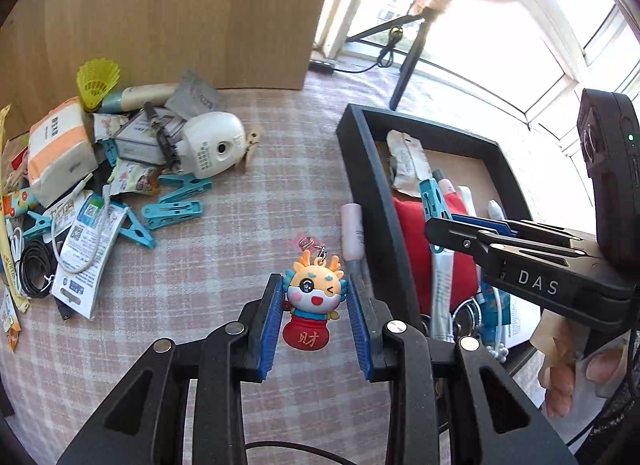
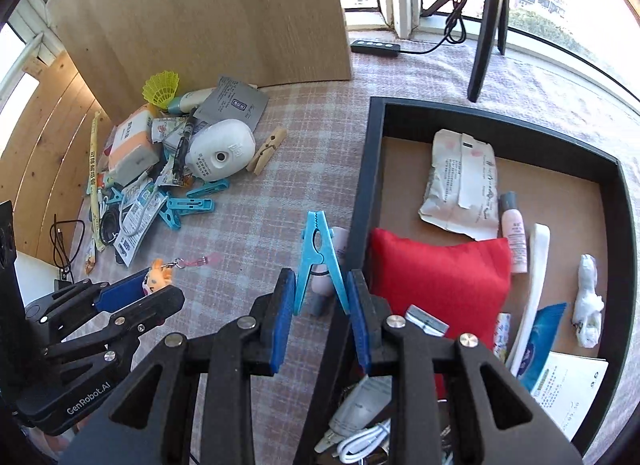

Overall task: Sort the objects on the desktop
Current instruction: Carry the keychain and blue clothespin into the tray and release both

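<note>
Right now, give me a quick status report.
Left gripper shut on dragon keychain. Right gripper shut on blue clothespin. Black tray alongside, nothing blocking.

The tube (image 2: 326, 265) is largely hidden behind the clip (image 2: 320, 261). The pillow's (image 2: 436, 277) lower part is covered by the right gripper (image 2: 320, 321). The booklet (image 2: 568, 389) is cut off by the tray (image 2: 362, 201) rim.

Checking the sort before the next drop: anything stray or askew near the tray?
One stray: a pink tube lies on the tablecloth against the outside of the black tray, not in it. Both grippers are loaded: left gripper holds the dragon keychain, right gripper a blue clothespin.
</note>
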The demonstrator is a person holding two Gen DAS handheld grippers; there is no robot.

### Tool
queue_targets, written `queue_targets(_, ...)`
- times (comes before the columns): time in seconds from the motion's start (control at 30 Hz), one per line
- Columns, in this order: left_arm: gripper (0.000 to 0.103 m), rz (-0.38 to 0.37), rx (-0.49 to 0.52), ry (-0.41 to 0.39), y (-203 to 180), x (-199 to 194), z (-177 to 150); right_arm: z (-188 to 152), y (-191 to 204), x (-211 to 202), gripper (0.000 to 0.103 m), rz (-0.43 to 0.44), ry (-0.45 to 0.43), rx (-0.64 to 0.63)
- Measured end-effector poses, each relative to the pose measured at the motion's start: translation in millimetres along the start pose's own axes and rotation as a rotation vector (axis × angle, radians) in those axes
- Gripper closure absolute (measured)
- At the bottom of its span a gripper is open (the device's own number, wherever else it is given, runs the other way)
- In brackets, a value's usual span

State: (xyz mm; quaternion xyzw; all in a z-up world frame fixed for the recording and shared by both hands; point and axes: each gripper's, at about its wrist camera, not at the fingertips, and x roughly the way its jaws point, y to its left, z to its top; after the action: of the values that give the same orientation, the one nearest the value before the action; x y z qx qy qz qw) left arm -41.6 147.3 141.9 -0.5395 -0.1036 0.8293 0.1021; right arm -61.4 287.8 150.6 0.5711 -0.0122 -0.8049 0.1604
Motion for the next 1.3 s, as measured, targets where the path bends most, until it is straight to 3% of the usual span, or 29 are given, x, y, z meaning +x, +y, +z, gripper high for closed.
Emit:
queue_targets(0.33, 0.073, -0.092, 0.215, 0.043, -102.0, 8.1, -12.5, -34.8, -81.9, -35.1, 0.077, -0.091, -0.027, 0.151)
queue_targets(0.57, 0.073, -0.094, 0.303, 0.091, -138.7, 24.7, -30.0, -54.2, -110.6, -42.3, 0.077, -0.113, -0.025, 0.213)
queue_targets(0.9, 0.071, -0.087, 0.337, 0.123, -148.2, 32.9, -39.2, -59.0, -108.2, -39.6, 0.076, -0.108, -0.014, 0.212)
queue_targets(0.97, 0.058, -0.092, 0.331, 0.124, -146.9, 32.1, -39.6, -58.1, -105.2, -38.9, 0.075, -0.113, -0.009, 0.204)
queue_targets(1.3, 0.058, -0.052, 0.28, 0.081, -119.2, 20.9, -32.0, -52.7, -94.8, -38.6, 0.074, -0.107, -0.004, 0.191)
